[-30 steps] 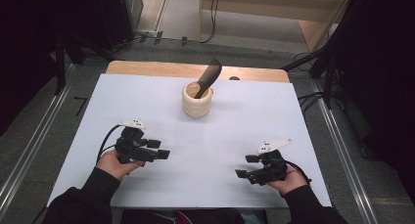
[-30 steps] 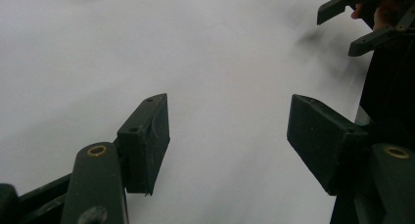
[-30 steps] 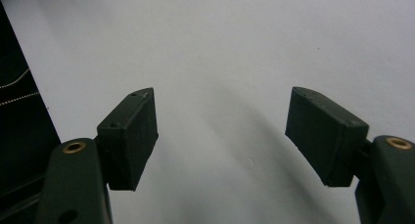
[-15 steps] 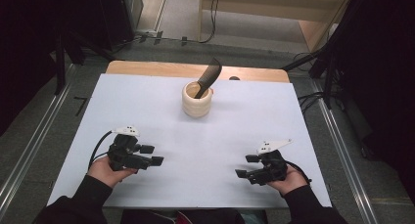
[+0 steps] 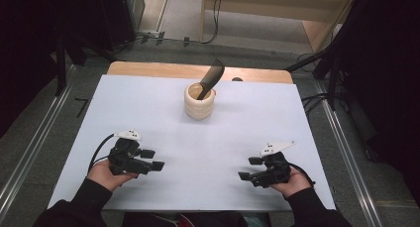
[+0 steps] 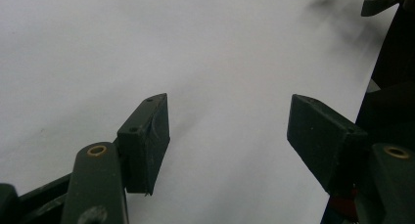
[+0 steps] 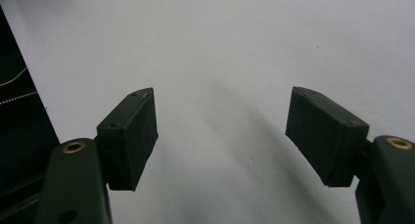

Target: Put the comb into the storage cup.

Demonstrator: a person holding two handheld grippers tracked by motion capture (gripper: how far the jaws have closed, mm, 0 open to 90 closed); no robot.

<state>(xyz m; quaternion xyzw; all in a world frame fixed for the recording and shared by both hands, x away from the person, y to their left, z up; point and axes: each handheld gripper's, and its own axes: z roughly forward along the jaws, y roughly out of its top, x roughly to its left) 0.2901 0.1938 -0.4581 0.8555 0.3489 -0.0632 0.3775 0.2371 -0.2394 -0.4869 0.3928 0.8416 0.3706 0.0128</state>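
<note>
Matte white worktop [image 5: 148,103] from above, smooth and rectangular, bearing a cream round-walled mortar [image 5: 199,102] near the far middle, a dark flat comb [image 5: 210,79] leaning out of it. Left hand-held gripper [image 5: 151,159] and right hand-held gripper [image 5: 249,168] low at the near edge, well apart from the mortar.

Left gripper view: blocky black jaws wide apart, holding nothing.

Right gripper view: jaws wide too, bare white worktop between.

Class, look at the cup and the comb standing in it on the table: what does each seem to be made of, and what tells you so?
Cup: probably pale wood or bamboo, matte; cream surface without glare. Comb: likely black plastic, smooth; thin, uniformly dark, teeth too small to make out.
</note>
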